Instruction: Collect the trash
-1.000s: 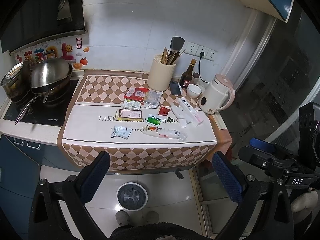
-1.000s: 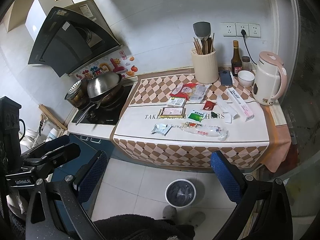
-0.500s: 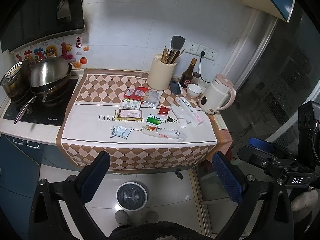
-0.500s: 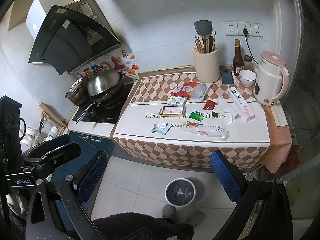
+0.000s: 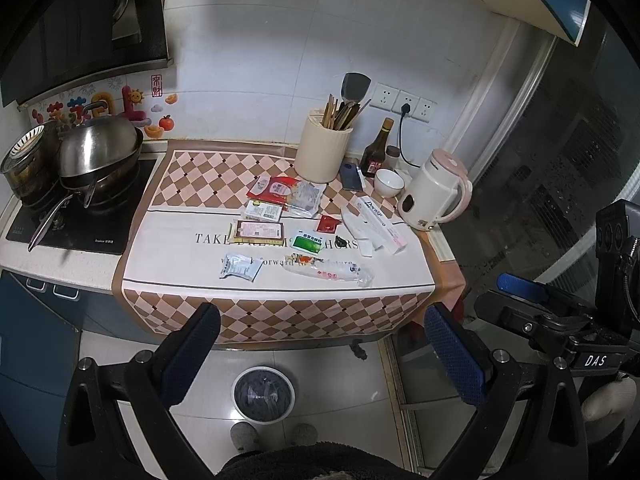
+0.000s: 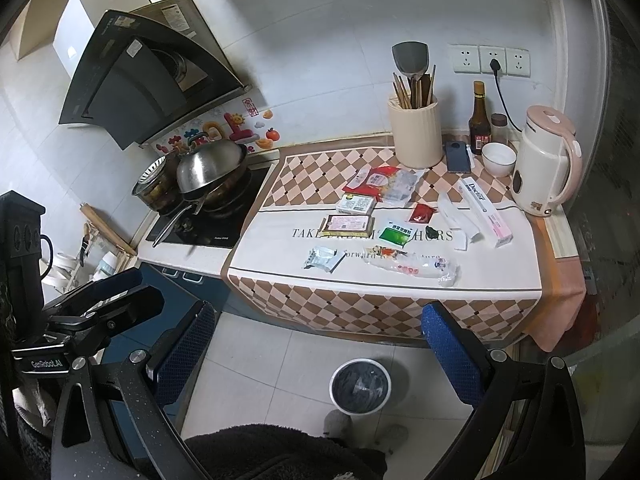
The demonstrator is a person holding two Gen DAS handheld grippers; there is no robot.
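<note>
Several wrappers and packets lie on the checkered counter cloth point(image 5: 200, 176): a clear plastic bag point(image 5: 334, 272), a silver-blue packet point(image 5: 239, 268), a green sachet point(image 5: 307, 241), a red sachet point(image 5: 328, 224), a red snack bag point(image 5: 276, 188) and a long white box point(image 5: 380, 224). A round bin point(image 5: 263, 394) with a dark liner stands on the floor below; it also shows in the right wrist view point(image 6: 361, 386). My left gripper point(image 5: 320, 356) is open and empty, well back from the counter. My right gripper point(image 6: 320, 356) is open and empty too.
A wok with a steel lid point(image 5: 98, 152) sits on the stove at left. A utensil holder point(image 5: 323, 154), a dark bottle point(image 5: 378, 152), a white bowl point(image 5: 389, 182) and a pink-white kettle point(image 5: 434, 192) stand along the back right. A glass door is at right.
Both views have shifted slightly; the counter sits a little higher and farther. Nothing on the counter has moved and both grippers stay open.
</note>
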